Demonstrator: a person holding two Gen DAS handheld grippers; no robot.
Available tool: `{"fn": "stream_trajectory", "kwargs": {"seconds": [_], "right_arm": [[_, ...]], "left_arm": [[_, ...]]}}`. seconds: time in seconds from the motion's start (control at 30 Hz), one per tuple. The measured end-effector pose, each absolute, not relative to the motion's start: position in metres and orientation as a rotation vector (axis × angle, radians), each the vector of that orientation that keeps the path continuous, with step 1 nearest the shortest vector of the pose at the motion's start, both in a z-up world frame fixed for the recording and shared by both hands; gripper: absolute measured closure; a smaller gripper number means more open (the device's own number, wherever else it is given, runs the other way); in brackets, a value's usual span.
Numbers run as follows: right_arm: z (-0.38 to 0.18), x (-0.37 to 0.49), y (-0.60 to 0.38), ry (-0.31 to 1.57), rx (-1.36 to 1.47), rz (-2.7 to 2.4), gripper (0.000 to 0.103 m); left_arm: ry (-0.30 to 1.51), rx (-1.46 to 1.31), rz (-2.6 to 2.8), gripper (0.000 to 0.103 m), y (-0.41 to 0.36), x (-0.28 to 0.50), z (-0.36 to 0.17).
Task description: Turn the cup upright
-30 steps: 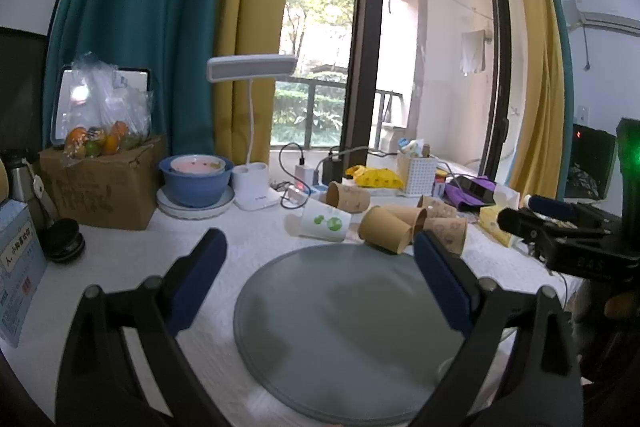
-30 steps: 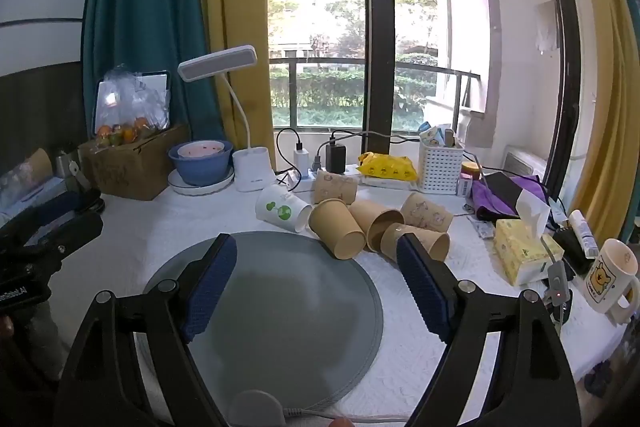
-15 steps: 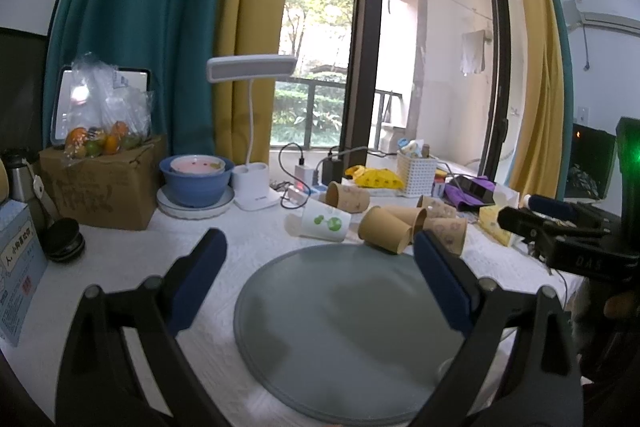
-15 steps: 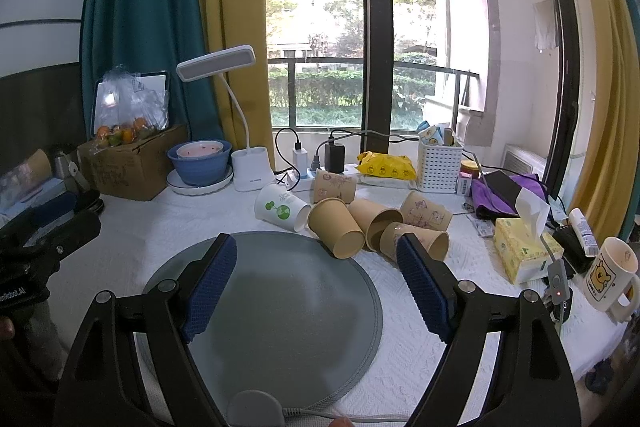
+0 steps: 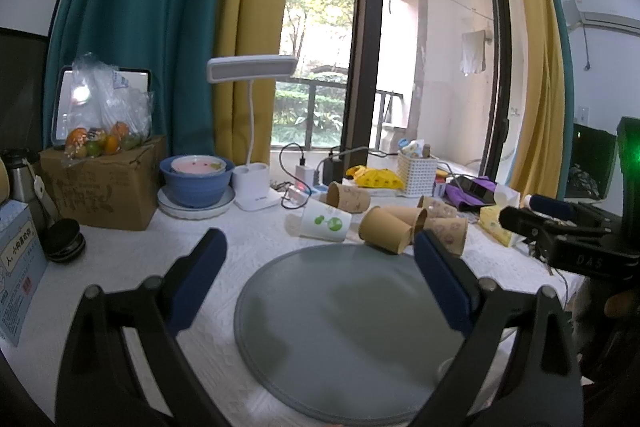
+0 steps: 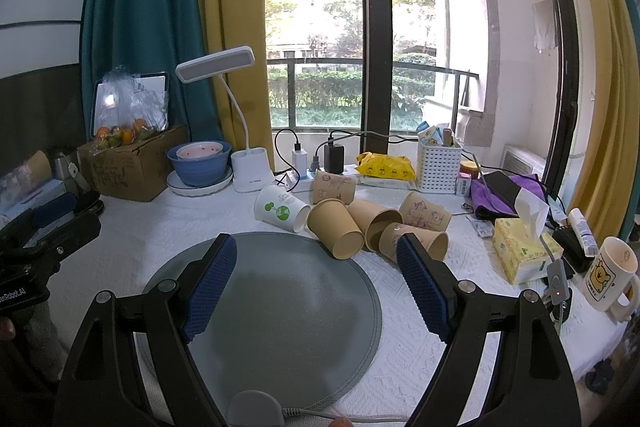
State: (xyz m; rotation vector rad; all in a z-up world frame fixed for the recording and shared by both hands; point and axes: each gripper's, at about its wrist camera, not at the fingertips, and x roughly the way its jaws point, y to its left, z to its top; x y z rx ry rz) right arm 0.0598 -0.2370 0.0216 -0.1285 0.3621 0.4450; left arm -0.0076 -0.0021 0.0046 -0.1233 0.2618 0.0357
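A white-clothed bench (image 6: 132, 239) carries a grey round mat (image 6: 280, 291). Paper cups (image 6: 336, 233) lie on their sides past the mat's far edge, mouths mostly toward the camera. Left claw (image 5: 320, 279) and right claw (image 6: 316, 283) hover spread, empty.

Lying on the bench (image 6: 132, 227): perhaps six cups (image 6: 335, 233), one mat (image 6: 280, 291), one lamp (image 6: 248, 171), one mug (image 6: 610, 273), two bowls (image 6: 200, 167).

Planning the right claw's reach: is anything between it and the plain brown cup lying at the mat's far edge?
Nothing visible blocks it. The right claw is open over the bare grey mat, and the brown cup lies on its side just ahead, mouth toward the claw. The white cup and other cups crowd its sides.
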Motion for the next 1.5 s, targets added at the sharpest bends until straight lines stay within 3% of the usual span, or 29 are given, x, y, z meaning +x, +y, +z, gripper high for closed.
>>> {"fn": "stream_trajectory", "kwargs": {"seconds": [1.5], "right_arm": [[0.011, 0.077, -0.236, 0.409, -0.116, 0.434, 0.019]], "left_arm": [[0.322, -0.081, -0.002, 0.008, -0.004, 0.02, -0.006]]}}
